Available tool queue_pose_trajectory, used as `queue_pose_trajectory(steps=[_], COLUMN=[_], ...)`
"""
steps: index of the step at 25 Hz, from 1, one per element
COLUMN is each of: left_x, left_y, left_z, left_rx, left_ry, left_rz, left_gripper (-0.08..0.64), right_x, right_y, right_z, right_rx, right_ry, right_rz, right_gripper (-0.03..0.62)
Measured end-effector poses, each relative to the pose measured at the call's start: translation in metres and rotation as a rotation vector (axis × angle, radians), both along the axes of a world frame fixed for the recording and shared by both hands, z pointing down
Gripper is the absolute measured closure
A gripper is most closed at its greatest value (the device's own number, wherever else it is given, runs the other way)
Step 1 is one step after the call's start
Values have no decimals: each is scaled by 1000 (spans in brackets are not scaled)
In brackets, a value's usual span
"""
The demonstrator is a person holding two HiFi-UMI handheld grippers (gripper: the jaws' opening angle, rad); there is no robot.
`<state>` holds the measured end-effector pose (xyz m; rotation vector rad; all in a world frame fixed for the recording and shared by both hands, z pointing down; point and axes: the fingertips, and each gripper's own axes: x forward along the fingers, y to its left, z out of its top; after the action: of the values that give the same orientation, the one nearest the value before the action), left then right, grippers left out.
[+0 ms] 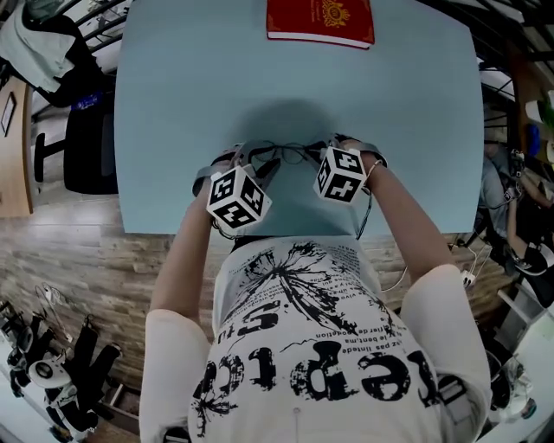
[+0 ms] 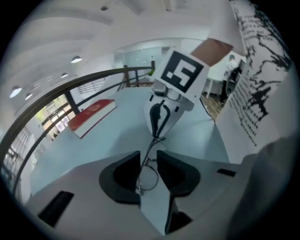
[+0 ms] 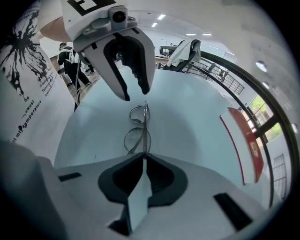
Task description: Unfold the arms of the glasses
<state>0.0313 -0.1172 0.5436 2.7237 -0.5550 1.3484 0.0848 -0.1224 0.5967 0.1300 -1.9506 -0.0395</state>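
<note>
A white T-shirt (image 1: 303, 346) with black print fills the bottom of the head view, worn by the person, whose bare forearms reach toward 12 o'clock. Each hand carries a gripper topped by a marker cube. The left gripper (image 1: 258, 166) is at 9 o'clock of the thin wire glasses (image 1: 290, 154) and the right gripper (image 1: 317, 157) at 3 o'clock. The glasses are over the near part of a pale blue table (image 1: 173, 130). A red book (image 1: 320, 22) lies at the far edge, at 12 o'clock.

In the left gripper view, the left gripper (image 2: 148, 161) has its dark jaws standing apart. The wire frame runs up through the gap without being pinched. The right gripper (image 2: 159, 123) holds the frame's far end at 12 o'clock.

In the right gripper view, the right gripper (image 3: 144, 157) has its jaws closed on one end of the glasses. Both round lenses show just beyond, toward 12 o'clock, below the left gripper's parted jaws. The book lies at 3 o'clock.
</note>
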Motion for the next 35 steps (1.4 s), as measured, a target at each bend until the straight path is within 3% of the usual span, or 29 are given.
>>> queue_pose_trajectory(steps=[3,7,13,18,22,30,35], left_x=[14,24,36,44,45,42,31], left_y=[0,-5,-8,-2,4,6,5], left_z=[12,30,45,48,49,32,23], left_rx=[-5,-10,19,61,58,6,-6], left_ry=[-103,-210,-297,-308,-268,-68,-29], left_rz=[171,311,442,505,510,423,393], left_gripper=[446,446,479,517,520,523,528], right_x=[2,4,4,4,5,9,6], right_y=[2,1,1,6,10,15,16], right_z=[-2,-2,-4,-3,1,9,4], right_rx=[3,12,6,-15,-45,-60,-56], right_ry=[-13,-14,-27,-16,0,59,51], right_rz=[6,9,30,42,54,60,69], right_gripper=[558,558,558,558,558,557,558])
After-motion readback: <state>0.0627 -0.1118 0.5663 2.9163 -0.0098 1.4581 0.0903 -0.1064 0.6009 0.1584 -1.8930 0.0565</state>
